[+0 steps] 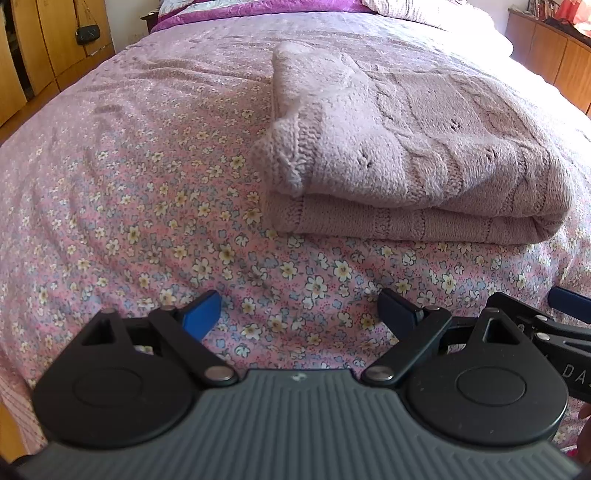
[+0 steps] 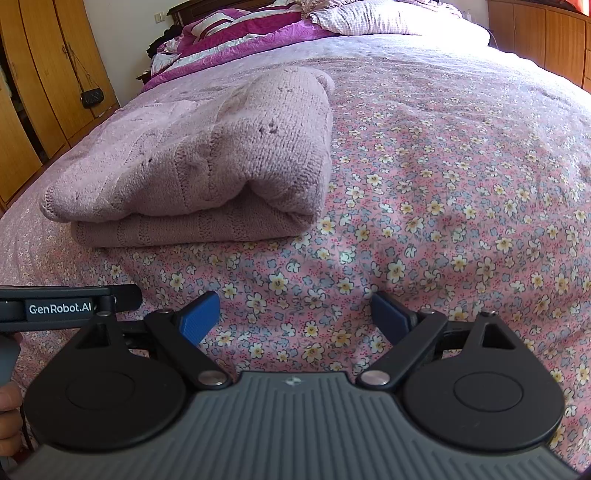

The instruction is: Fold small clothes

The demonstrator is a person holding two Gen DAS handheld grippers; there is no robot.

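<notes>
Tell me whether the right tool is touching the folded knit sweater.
Apart. In the right wrist view, the right tool is open, with bare floral bedspread between its tips and the folded sweater.

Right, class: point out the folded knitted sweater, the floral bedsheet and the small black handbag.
folded knitted sweater (image 1: 424,155), left wrist view, on its top layer.
floral bedsheet (image 2: 461,206), right wrist view, bare patch right of the sweater.
small black handbag (image 2: 91,98), right wrist view, on its body.

I worked in a home bedroom. A bed (image 2: 461,155) with a pink flowered sheet filled both views, pillows (image 2: 369,18) and a purple quilt (image 2: 236,33) at its head, wooden wardrobes (image 2: 40,92) alongside, a small handbag (image 2: 91,99) hanging there.
</notes>
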